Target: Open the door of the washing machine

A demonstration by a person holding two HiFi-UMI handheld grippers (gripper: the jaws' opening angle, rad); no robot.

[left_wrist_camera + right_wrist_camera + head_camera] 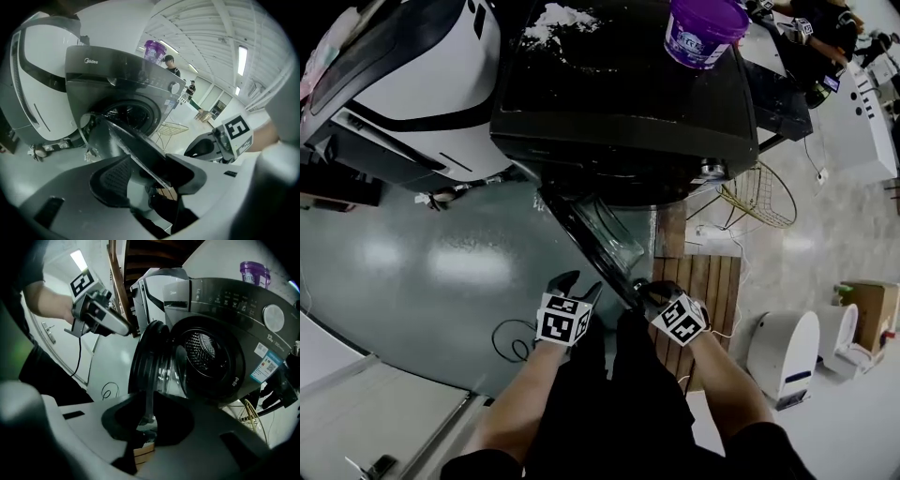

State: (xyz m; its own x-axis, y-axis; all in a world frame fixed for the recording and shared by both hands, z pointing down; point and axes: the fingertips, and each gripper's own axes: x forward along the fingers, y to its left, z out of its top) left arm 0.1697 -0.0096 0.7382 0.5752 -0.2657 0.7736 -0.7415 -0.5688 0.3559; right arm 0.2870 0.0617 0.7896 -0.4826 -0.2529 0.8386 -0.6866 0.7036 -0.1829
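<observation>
The dark grey washing machine [619,103] [117,75] [225,333] stands with its round door [595,230] [136,145] [150,366] swung out toward me, and the drum [204,350] is exposed. My right gripper [645,292] [149,416] is shut on the door's outer rim, which runs down between its jaws. My left gripper [575,289] [147,176] hangs just left of the door, jaws apart. In the left gripper view the rim crosses the gap close to the right jaw, with room left at the ribbed left pad [112,178].
A purple tub [703,28] and spilled white powder [558,19] lie on the machine's top. A white appliance [403,75] stands to its left. A wire rack [759,192], wooden pallet [703,281] and white bin [787,352] are at the right. A cable [511,337] lies on the floor.
</observation>
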